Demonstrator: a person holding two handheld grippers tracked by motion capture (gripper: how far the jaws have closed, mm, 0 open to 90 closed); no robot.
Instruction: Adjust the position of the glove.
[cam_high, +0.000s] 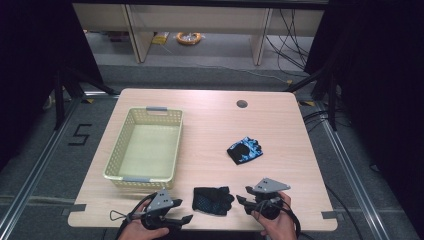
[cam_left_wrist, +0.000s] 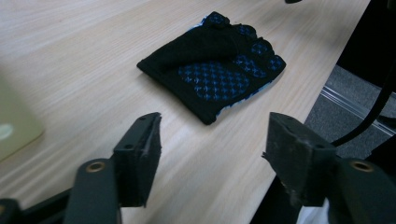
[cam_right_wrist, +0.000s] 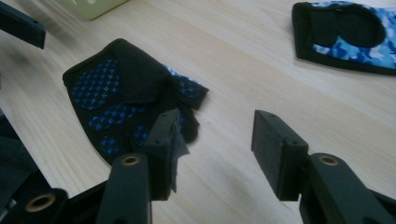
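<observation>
black glove (cam_high: 213, 200) is lying limp at six o'clock on the bench (cam_high: 210, 125); your left gripper (cam_high: 186, 218) and right gripper (cam_high: 241, 202) are flanking it, fingers open and gripping nothing, so you're risking pinching one thin layer and letting it slide.

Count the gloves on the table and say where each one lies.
2. The palm-up glove lies near the front edge, between the two grippers. The blue patterned glove lies farther back, right of the basket, whose visible inside holds none.
</observation>
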